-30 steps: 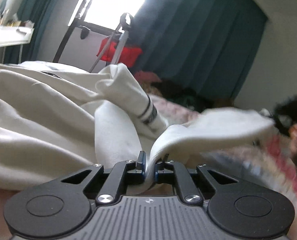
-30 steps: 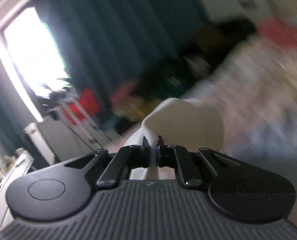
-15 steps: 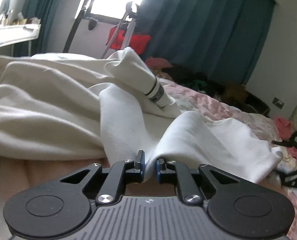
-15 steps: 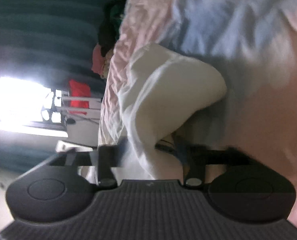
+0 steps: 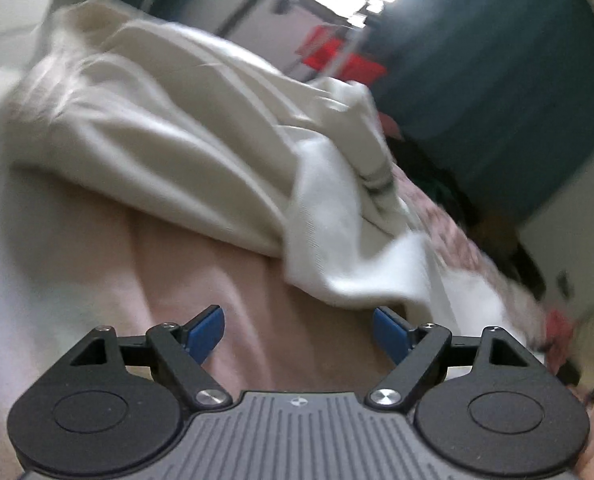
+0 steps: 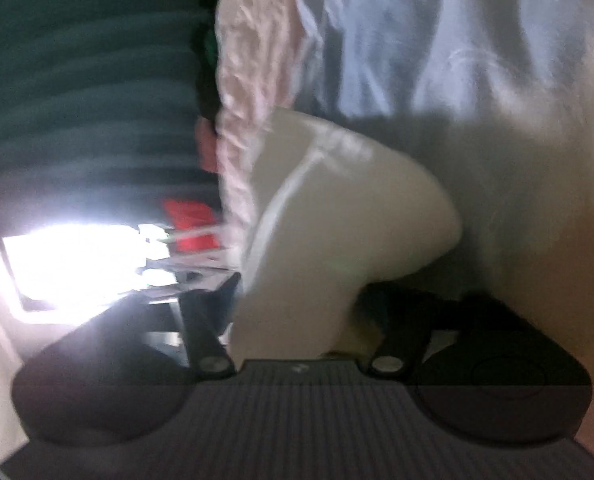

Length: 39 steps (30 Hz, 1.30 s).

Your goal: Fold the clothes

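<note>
The left gripper (image 5: 297,332) is seen with its jaws spread wide and nothing between them, the blue fingertips (image 5: 205,330) hanging over a pink bedsheet (image 5: 225,280). Just ahead of them a white garment (image 5: 201,152) is heaped in loose folds on the bed, with a striped cuff (image 5: 377,184) lying near its right side. A dark teal curtain (image 5: 497,92) and a red object (image 5: 337,54) by a bright window are visible behind. In the right wrist view, which is rolled sideways and blurred, a fold of the same white garment (image 6: 337,232) is seen passing down between the arms of the right gripper (image 6: 297,320); whether those jaws are clamped on it cannot be told. A crumpled pink and pale bedcover (image 6: 337,40) fills the background.
</note>
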Motion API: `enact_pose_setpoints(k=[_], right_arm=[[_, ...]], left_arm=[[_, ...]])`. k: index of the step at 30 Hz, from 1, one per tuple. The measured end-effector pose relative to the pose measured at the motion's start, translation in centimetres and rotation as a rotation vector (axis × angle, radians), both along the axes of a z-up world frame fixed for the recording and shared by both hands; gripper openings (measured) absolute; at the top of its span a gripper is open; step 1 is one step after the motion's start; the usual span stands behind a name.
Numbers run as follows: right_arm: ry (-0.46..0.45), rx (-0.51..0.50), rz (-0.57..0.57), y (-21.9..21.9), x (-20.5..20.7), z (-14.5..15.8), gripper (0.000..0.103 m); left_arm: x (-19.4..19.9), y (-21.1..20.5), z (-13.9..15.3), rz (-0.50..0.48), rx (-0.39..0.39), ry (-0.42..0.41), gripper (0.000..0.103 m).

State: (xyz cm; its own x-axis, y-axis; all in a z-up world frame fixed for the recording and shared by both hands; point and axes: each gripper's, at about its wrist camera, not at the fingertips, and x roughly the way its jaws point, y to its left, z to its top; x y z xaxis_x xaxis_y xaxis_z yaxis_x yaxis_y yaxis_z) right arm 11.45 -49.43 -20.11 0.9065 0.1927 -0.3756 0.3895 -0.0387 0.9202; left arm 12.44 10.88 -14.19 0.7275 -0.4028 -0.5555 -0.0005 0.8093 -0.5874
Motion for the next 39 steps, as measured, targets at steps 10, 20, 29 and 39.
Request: enact_pose_setpoints(k=[10,20,29,39], right_arm=[[0.053,-0.325,-0.079,-2.0,0.1,4.5,0.008],[0.125,-0.404,-0.297,-7.7,-3.0,3.1,0.008],[0.201,-0.405,-0.252,-7.8,-2.8,2.4,0.008],[0.223,-0.425,-0.249,-7.8,-2.5,1.8,0.008]], left_arm=[[1.5,1.4,-1.1,0.081,-0.074,0.002,0.085],[2.3,3.4,-1.7,0.149,-0.219,0.019,0.085],[5.7,8.2,-1.8,0.415,-0.24,0.054,0.082],[8.9,12.5,-1.5,0.586,-0.285,0.084,0.023]])
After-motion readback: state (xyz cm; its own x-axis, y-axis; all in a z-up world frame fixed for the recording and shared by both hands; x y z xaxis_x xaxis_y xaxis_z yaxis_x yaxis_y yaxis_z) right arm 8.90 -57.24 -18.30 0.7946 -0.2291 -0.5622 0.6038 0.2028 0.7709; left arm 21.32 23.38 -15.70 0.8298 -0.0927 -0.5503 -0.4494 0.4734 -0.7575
